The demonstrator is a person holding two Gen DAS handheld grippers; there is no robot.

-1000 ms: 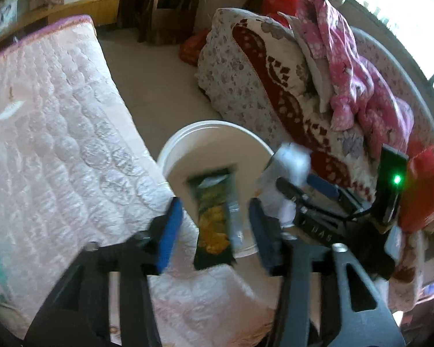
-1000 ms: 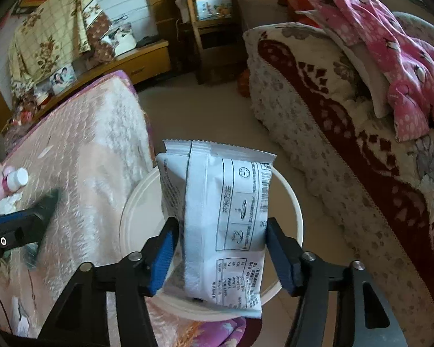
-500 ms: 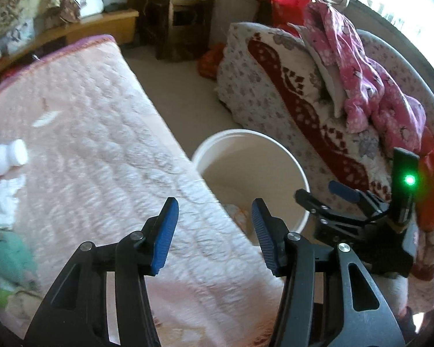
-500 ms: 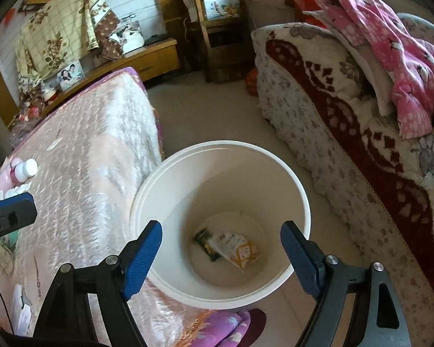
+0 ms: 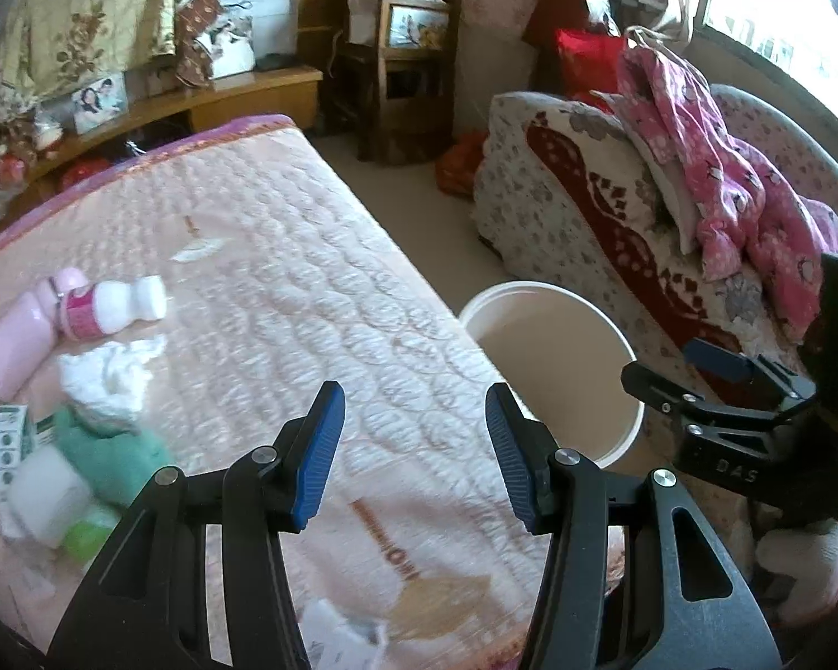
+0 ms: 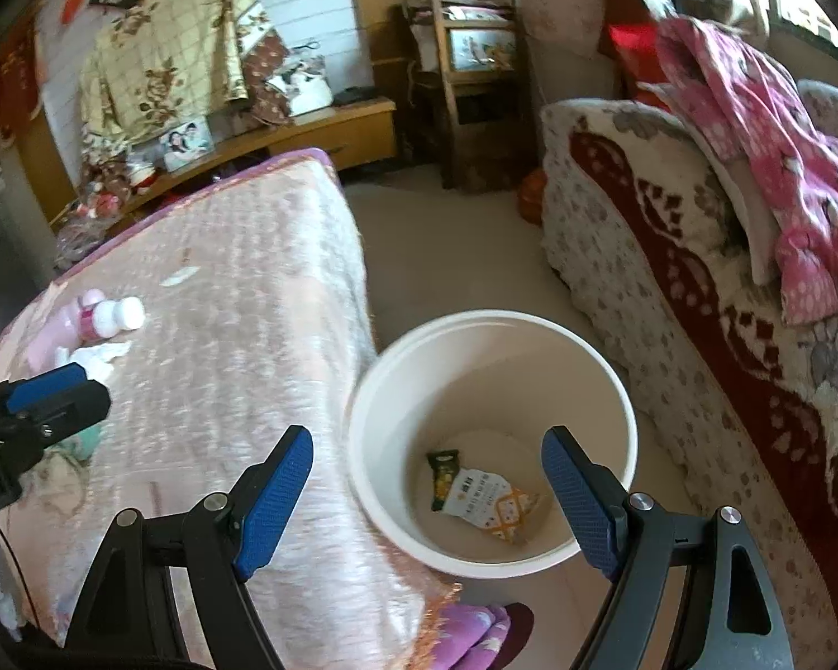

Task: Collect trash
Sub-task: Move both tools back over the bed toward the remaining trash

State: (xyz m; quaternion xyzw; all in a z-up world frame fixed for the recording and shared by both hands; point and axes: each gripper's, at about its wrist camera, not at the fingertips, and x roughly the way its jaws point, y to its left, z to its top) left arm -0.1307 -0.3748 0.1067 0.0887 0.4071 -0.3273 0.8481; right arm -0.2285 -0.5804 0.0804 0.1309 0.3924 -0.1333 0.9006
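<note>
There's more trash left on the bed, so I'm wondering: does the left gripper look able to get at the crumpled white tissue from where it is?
Probably yes. The left gripper is open and empty, and the crumpled white tissue lies uncovered on the bed, with nothing between them.

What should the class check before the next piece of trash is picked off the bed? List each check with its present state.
1. Left claw empty and open: ok.
2. Right claw empty and open: ok.
3. Two wrappers lie inside the white bucket: ok.
4. Trash remaining on the bed: small bottle and crumpled tissue still lie there: not ok.
5. Bucket standing upright beside the bed: ok.
6. Bottle empty: cannot tell.
</note>
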